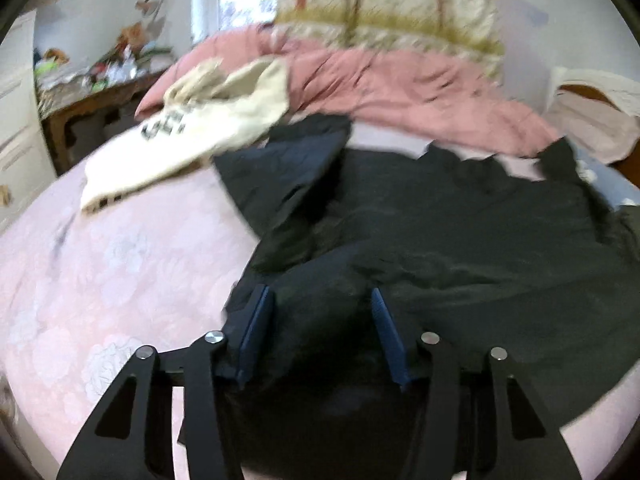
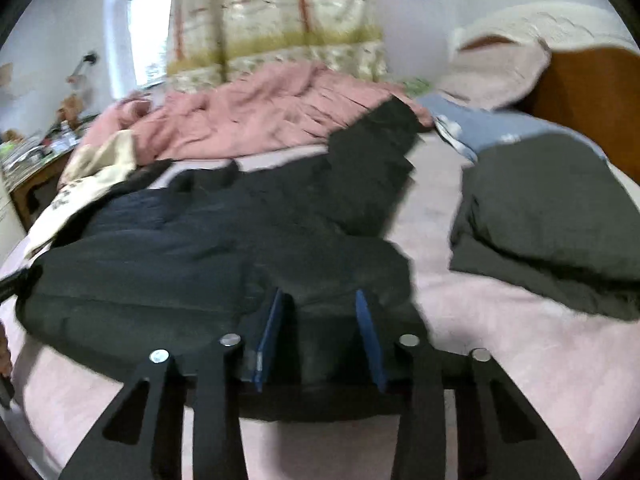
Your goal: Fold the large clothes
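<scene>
The dark jacket (image 1: 420, 232) is lying spread on the pink bed sheet (image 1: 100, 260), its near hem bunching between the part-open fingers of the left gripper (image 1: 320, 300) and the right gripper (image 2: 322, 298). Whether the pads are pressing the cloth I cannot tell. It is looking soft, limp and light, probably slippery, so gripping near the hem corners seems best.

Dark block lettering is printed on the cream garment (image 1: 188, 136) beside the black garment (image 1: 420, 220), but blurred beyond reading.
</scene>
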`<act>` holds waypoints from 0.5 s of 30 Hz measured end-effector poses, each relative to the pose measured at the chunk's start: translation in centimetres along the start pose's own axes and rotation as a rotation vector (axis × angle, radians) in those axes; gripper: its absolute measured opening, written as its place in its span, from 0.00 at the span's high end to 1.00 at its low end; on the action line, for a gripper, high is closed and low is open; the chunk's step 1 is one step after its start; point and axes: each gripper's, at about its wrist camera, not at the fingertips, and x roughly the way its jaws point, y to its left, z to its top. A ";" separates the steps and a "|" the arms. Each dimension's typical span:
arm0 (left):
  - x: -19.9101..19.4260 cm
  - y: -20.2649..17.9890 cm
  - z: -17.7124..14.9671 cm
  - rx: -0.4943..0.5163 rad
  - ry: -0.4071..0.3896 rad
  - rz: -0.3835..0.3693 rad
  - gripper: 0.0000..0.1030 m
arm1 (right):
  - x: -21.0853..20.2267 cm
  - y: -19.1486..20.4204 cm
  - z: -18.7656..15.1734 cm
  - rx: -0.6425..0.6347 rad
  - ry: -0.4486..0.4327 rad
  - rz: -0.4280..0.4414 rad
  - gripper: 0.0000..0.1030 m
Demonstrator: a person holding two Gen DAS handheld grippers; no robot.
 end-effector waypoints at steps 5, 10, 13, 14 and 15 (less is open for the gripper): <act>2.0 1.6 -0.6 -0.068 0.064 0.100 0.48 | 3.7 -1.2 0.7 0.053 0.082 0.035 0.62; 2.9 2.7 -1.4 -0.117 0.118 0.106 0.38 | 6.5 -1.4 0.2 0.064 0.203 0.029 0.61; 3.4 3.5 -1.5 -0.158 0.144 0.057 0.34 | 6.7 -1.5 0.1 0.066 0.208 0.027 0.61; 3.6 3.8 -1.5 -0.175 0.154 0.042 0.33 | 6.8 -1.6 0.0 0.063 0.209 0.024 0.61; 3.7 3.9 -1.4 -0.187 0.159 0.031 0.33 | 6.7 -1.6 0.1 0.063 0.209 0.024 0.60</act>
